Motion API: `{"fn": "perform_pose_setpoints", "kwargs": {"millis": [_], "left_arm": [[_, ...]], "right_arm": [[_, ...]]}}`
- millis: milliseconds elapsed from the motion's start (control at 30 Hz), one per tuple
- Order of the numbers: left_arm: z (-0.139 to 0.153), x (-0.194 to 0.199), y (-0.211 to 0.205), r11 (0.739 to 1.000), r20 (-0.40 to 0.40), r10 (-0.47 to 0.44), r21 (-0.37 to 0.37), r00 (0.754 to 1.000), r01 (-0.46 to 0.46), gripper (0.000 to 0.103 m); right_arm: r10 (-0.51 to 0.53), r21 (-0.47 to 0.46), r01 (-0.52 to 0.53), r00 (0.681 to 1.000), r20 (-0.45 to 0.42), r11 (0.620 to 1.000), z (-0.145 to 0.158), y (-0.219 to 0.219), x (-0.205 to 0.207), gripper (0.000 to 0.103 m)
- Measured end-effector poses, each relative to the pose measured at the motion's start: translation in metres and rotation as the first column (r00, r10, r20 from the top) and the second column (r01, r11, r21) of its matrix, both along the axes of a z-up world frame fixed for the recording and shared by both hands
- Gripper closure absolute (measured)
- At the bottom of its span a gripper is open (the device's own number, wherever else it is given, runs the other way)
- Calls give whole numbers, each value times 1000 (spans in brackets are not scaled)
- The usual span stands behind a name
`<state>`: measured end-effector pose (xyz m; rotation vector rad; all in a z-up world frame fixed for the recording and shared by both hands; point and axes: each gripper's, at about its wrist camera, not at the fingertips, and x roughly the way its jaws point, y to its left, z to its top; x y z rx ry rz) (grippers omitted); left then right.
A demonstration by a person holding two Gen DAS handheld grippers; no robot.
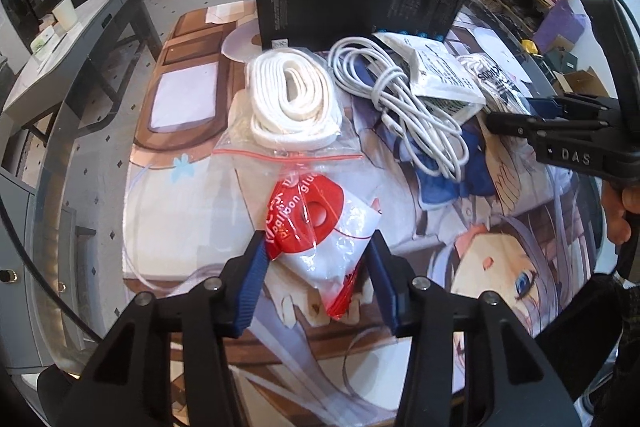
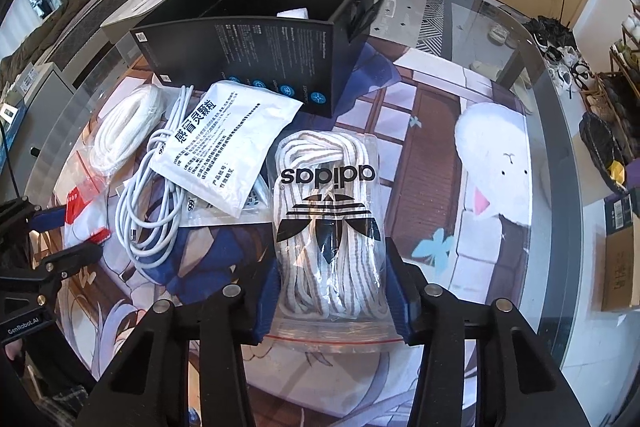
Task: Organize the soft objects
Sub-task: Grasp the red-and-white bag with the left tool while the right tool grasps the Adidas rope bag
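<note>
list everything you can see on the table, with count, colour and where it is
black box: 1, black, open top, far side of table
white laces bag: 1, white coil in clear zip bag, before the box
cable: 1, white, coiled, beside the laces
sachet: 1, white with black print, lying on the cable
adidas bag: 1, clear with striped laces, between the right fingers
balloon glue bag: 1, red and white, between the left fingers
printed mat: 1, multicolour, under everything
left gripper: 1, black, blue pads
right gripper: 1, black, blue pads
</note>
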<state>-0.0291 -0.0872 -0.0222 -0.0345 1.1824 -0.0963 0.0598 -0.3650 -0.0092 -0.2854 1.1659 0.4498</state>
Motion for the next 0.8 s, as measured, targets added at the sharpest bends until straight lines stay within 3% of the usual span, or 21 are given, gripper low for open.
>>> {"fn": "perform_pose_setpoints", "kwargs": {"millis": [800], "left_arm": [[29, -22, 15, 999, 56, -36, 4, 998, 36, 56]], "right_arm": [[-63, 79, 60, 997, 41, 995, 44, -27, -27, 63]]}}
